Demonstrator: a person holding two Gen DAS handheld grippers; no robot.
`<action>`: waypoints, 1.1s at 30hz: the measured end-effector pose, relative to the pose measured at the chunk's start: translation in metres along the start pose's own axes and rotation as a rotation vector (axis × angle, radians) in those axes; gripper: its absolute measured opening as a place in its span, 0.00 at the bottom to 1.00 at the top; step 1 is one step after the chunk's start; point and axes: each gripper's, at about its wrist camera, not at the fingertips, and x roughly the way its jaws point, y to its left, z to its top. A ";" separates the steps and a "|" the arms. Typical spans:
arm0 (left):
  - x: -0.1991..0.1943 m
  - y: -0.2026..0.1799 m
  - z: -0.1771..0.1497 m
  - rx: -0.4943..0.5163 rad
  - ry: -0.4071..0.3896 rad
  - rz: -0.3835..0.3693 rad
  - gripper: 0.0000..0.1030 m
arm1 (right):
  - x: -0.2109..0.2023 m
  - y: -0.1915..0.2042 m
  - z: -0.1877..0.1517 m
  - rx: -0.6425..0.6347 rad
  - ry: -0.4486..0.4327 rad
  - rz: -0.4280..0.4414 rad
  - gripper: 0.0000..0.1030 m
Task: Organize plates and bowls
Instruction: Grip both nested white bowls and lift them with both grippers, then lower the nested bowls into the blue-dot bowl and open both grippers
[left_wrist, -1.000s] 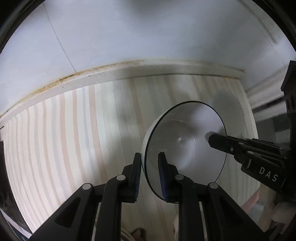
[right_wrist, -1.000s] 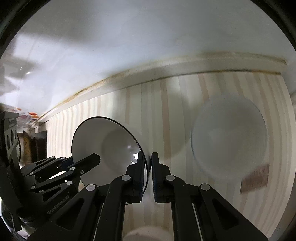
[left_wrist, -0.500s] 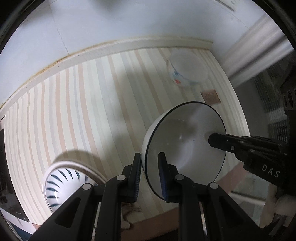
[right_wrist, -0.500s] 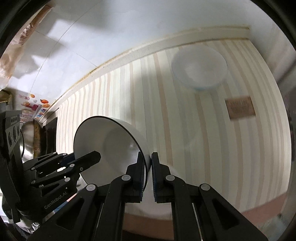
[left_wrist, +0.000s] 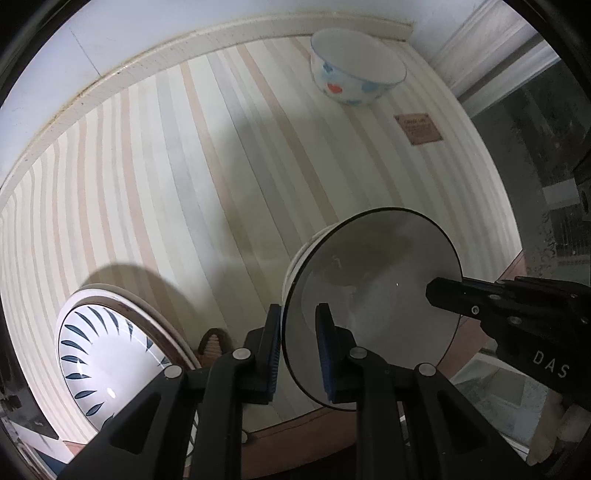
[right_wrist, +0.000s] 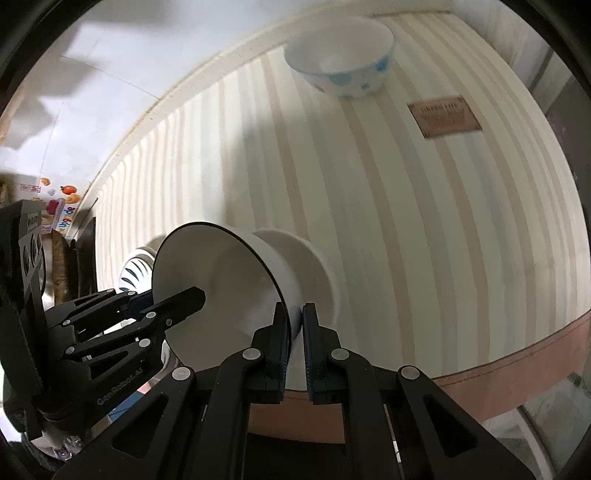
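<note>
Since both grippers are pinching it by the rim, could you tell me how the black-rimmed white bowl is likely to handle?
The black-rimmed white bowl looks rigid, so it probably won't flex. Its glossy surface may slip between the left gripper and right gripper, each shut on a thin edge. It is likely ceramic, so a drop onto the striped table could chip it.

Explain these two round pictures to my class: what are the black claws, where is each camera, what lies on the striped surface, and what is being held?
No robot here: a person carries a hand-held gripper in each hand, each with a wide-angle camera looking along its two black fingers. One picture comes from the left hand-held gripper, the other from the right hand-held gripper. Both are shut on opposite sides of the rim of one white black-rimmed bowl, held above the striped tablecloth. On the cloth stand a white bowl with blue and red spots and a white plate with blue leaf marks.
</note>
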 end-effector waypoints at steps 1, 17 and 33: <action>0.003 0.000 0.001 0.004 0.006 0.005 0.16 | 0.003 -0.002 0.000 0.005 0.007 0.000 0.09; 0.025 -0.006 0.007 0.044 0.025 0.067 0.16 | 0.019 -0.009 0.006 0.004 0.062 -0.052 0.11; 0.020 -0.006 0.010 0.039 0.012 0.090 0.16 | 0.021 -0.014 0.010 0.011 0.079 -0.040 0.14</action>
